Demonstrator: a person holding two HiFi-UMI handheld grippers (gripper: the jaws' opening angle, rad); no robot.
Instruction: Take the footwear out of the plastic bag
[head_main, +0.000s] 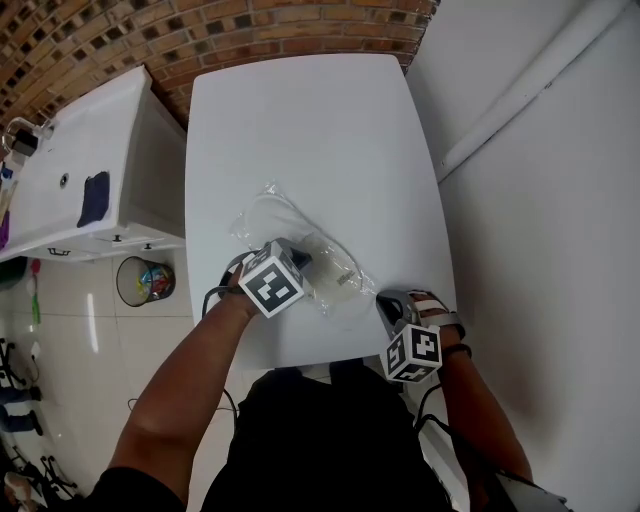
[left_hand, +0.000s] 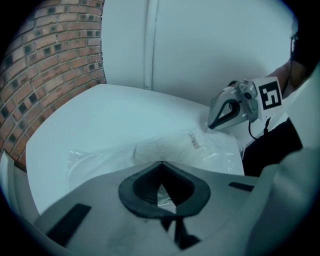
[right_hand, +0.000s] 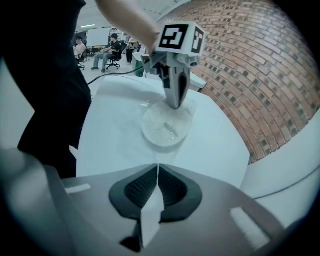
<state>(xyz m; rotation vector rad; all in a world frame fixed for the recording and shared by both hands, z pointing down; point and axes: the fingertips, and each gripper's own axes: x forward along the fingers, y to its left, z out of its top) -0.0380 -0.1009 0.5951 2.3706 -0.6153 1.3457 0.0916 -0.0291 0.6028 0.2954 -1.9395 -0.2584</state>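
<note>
A clear plastic bag (head_main: 300, 250) lies on the white table (head_main: 300, 120) with white footwear (left_hand: 175, 147) inside it. My left gripper (head_main: 298, 264) comes down on the bag's middle and is shut, with film pinched at its tips (left_hand: 160, 163). From the right gripper view I see the left gripper (right_hand: 175, 102) standing on the bag (right_hand: 167, 125). My right gripper (head_main: 384, 299) is at the bag's near right end, close to the table's front edge. Its jaws (right_hand: 157, 165) are shut, and a thin fold of film runs into their tips. The left gripper view shows the right gripper (left_hand: 212, 125) at the bag's far end.
A white cabinet (head_main: 90, 170) stands left of the table, with a small bin (head_main: 145, 281) below it. A brick wall (head_main: 150, 30) runs behind the table and a white wall (head_main: 540, 180) to its right. People sit far off in the right gripper view.
</note>
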